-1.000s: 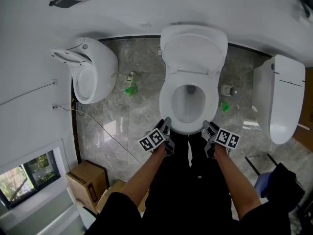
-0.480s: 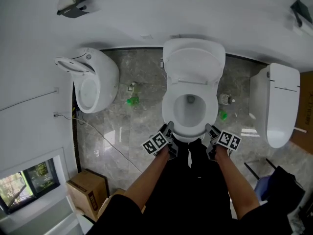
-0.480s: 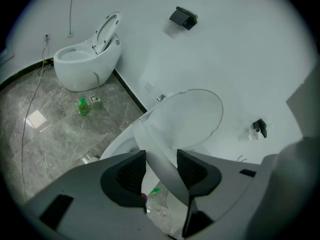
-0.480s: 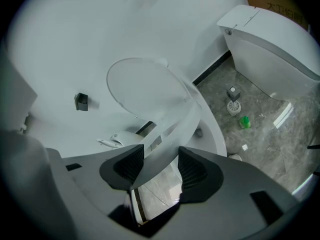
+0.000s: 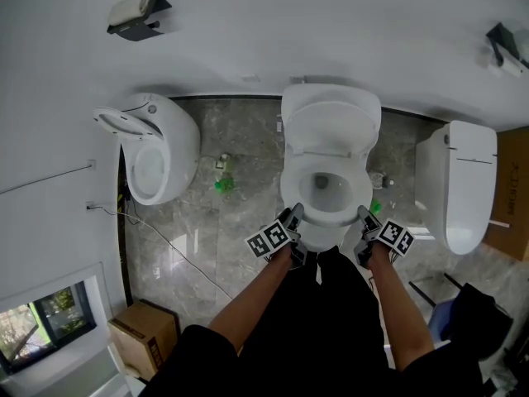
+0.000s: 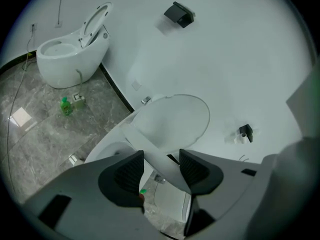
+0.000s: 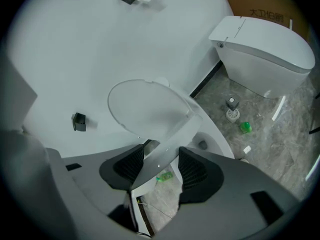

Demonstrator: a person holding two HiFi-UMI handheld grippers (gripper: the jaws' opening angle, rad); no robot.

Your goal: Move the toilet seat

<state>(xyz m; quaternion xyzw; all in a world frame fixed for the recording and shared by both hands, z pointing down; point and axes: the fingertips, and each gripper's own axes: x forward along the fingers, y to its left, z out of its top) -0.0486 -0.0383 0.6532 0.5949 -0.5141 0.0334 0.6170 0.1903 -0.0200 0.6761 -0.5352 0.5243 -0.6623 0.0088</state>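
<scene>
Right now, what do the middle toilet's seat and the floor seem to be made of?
The toilet seat looks like smooth white plastic: a thin, even edge with a soft sheen, though the frames cannot confirm it. The floor looks like polished grey stone or stone-look tile: pale veins and glossy reflections.

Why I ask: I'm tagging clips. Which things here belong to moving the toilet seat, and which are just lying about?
In the job:
toilet seat; left gripper, jaws opening around the seat's rim; right gripper, closed on the rim.

Just lying about:
green bottle; cardboard box; left toilet; right toilet; paper holder.
</scene>
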